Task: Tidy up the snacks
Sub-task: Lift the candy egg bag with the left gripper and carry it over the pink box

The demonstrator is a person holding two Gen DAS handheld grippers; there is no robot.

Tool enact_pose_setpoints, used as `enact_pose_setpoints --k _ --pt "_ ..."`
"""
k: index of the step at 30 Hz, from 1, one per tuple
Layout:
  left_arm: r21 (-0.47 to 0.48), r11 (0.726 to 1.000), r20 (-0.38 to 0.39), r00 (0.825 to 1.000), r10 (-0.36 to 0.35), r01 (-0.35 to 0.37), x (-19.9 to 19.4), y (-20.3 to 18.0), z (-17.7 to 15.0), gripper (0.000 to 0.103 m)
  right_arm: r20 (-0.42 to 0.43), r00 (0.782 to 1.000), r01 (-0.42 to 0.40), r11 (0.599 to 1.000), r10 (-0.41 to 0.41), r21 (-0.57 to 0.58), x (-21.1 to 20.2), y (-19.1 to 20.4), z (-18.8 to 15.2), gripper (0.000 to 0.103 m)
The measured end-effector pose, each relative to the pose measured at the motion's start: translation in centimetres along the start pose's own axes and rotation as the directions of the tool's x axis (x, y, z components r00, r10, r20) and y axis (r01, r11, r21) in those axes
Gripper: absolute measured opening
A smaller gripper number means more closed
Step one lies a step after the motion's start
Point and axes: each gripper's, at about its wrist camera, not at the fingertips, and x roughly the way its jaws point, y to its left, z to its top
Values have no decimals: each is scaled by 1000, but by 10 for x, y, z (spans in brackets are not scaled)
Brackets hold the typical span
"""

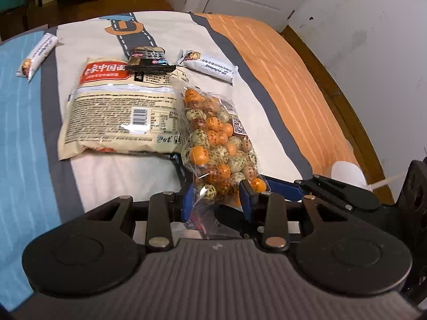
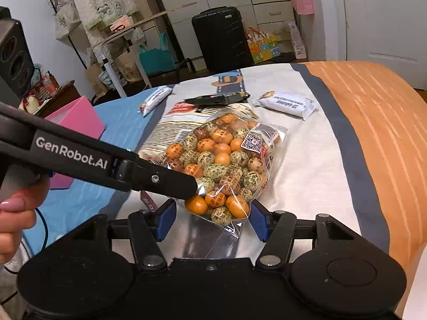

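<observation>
A clear bag of orange and speckled wrapped candies (image 1: 216, 138) lies on the bed; it also shows in the right wrist view (image 2: 221, 162). My left gripper (image 1: 217, 198) is shut on the bag's near end. My right gripper (image 2: 213, 220) is open, its blue pads on either side of the same end, apart from it. The left gripper's arm (image 2: 106, 165) crosses the right wrist view. A large cream noodle pack (image 1: 120, 109), a small black packet (image 1: 149, 58) and two white snack bars (image 1: 210, 65) (image 1: 37, 54) lie beyond.
The bed cover has blue (image 1: 18, 133), white and orange (image 1: 293, 80) bands. A pink box (image 2: 77, 122) sits at the bed's left side. A black suitcase (image 2: 221, 37), bags and a clothes rack stand past the bed's far edge. A wall runs along the right (image 1: 373, 53).
</observation>
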Motion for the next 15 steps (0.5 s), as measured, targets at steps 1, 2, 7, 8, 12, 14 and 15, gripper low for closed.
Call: enact_pose_setpoints --k 1,2,7,8,12,14,15 --pt "-12 1000 0 1000 -7 7 -6 2 -2 34 -10 1000 -5 1000 5 2 -3 3 1 65" --pt "-17 1000 3 1000 -14 14 -13 4 -4 34 -25 1000 -14 1000 14 6 -6 7 3 65" --pt "-37 999 26 999 -29 30 -49 16 -15 34 -33 998 -60 998 59 -19 -22 34 9 65" --pt "-43 999 32 999 -30 31 -58 19 -18 34 -33 997 -67 997 66 -27 -25 39 10 65" --pt "-66 997 53 998 -29 33 -88 29 -27 34 -40 995 -90 993 87 -71 -36 65 16 65" --pt "-68 997 64 998 -21 25 -103 31 -32 34 -47 995 -97 991 93 -96 -40 79 20 65" --pt "-72 997 69 997 -16 21 -111 33 -35 34 -51 994 -102 989 97 -107 -43 87 21 64"
